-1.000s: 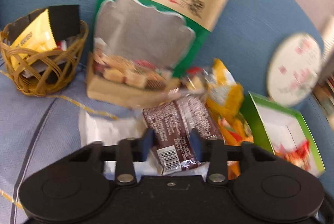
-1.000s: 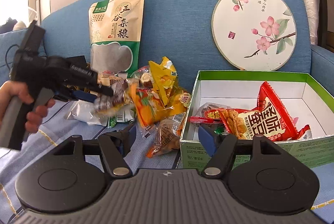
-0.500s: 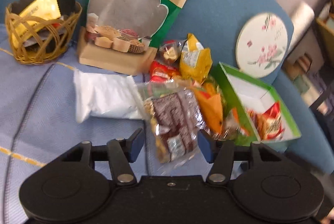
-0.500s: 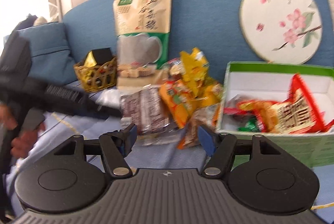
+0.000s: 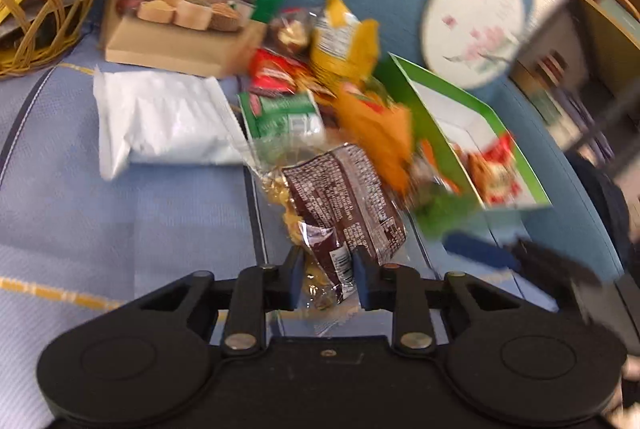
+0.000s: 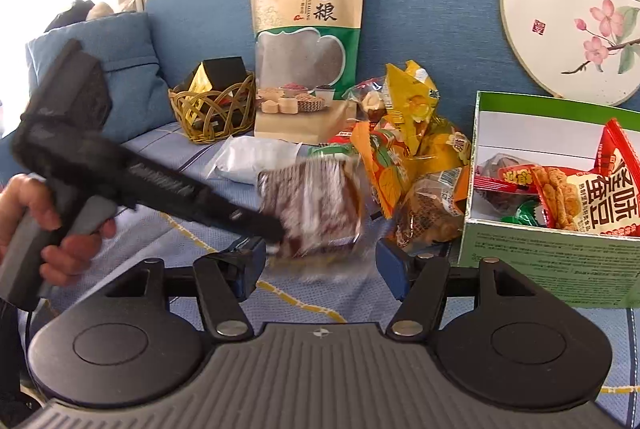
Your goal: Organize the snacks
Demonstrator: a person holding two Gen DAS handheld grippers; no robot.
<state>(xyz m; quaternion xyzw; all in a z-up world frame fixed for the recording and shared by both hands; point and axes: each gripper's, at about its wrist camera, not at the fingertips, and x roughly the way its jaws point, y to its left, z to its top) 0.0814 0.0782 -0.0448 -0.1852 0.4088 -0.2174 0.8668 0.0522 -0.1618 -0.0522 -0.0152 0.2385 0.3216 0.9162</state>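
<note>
- Since half a second back, the left gripper (image 5: 326, 279) has swung toward the green box and its jaws have just been closing; they now stand narrow, with the near end of the brown snack packet (image 5: 344, 205) between them.
- Whether the pads truly pinch that crinkled end, the blur leaves unsure; in the right wrist view the packet (image 6: 312, 209) hangs smeared off the left fingertips, apparently lifted.
- Right gripper (image 6: 320, 271) stands wide and empty, just in front of the packet, with nothing between its jaws.
- Beyond the left jaws lie the white pouch (image 5: 160, 121), a green-labelled packet (image 5: 284, 113) and orange and yellow bags (image 5: 376, 133).
- Farther right sits the open green box (image 6: 536, 265), already holding a red bag (image 6: 616, 189) and other snacks.
- Probably the step is carrying this packet to the box: keep the squeeze firm on the sealed edge, lift clear of the box wall, and release only when over the open inside.
</note>
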